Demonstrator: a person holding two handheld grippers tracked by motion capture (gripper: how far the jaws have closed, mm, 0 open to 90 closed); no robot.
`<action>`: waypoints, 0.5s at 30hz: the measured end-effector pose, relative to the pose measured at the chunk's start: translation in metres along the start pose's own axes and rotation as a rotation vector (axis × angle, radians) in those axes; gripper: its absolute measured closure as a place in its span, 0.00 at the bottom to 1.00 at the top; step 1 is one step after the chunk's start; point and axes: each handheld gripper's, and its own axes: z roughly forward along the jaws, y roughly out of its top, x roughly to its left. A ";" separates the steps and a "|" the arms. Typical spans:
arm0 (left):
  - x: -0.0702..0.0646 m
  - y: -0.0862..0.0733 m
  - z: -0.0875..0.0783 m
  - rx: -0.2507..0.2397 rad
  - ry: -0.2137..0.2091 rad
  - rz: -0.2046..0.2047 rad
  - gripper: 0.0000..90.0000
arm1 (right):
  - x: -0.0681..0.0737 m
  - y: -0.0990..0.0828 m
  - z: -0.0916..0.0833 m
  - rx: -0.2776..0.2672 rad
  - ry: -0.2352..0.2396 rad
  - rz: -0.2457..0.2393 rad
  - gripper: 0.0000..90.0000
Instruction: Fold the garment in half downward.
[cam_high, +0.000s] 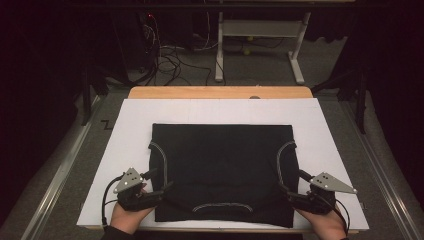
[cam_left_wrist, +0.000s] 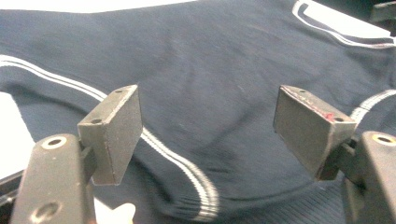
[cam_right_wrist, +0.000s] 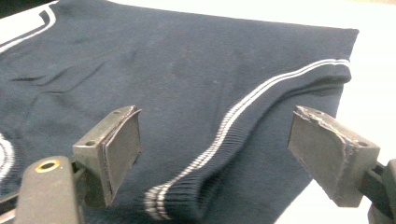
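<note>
**Garment folded flat, both grippers open at its near corners**

Garment (cam_high: 222, 172) of dark navy knit lies folded into a neat rectangle on the white sheet (cam_high: 125, 145) that covers the table (cam_high: 220, 92). Its far edge runs straight across the sheet, its near edge lies close to the person's side. White double stripes trim the cuffs and the neckline; in the high view two striped bands curve down the left and right sides, and a short striped arc sits near the middle of the near edge.

The left gripper (cam_high: 161, 181) is at the garment's near left corner, held in the person's left hand (cam_high: 127, 215). In the left gripper view its fingers (cam_left_wrist: 114, 133) stand wide apart above the fabric, with a striped band running below and between them. Nothing is pinched; the pads are clear of the cloth.

The right gripper (cam_high: 292, 184) is at the near right corner, held in the right hand (cam_high: 327, 225). In the right gripper view its fingers (cam_right_wrist: 119, 149) are likewise spread wide, with a folded sleeve and its ribbed, striped cuff (cam_right_wrist: 175, 200) lying between and beneath them. The pads grip nothing.

The garment rests on the sheet on its own, free of both grippers.
</note>
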 end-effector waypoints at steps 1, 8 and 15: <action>0.003 0.001 -0.001 -0.003 0.000 -0.006 0.22 | -0.001 0.000 0.000 -0.002 -0.005 0.001 0.18; 0.018 0.004 -0.004 0.010 0.038 -0.050 0.05 | -0.010 0.001 -0.001 -0.019 -0.037 0.019 0.10; 0.022 0.005 -0.005 0.025 0.080 -0.029 0.00 | -0.012 0.003 0.000 -0.029 -0.048 0.025 0.00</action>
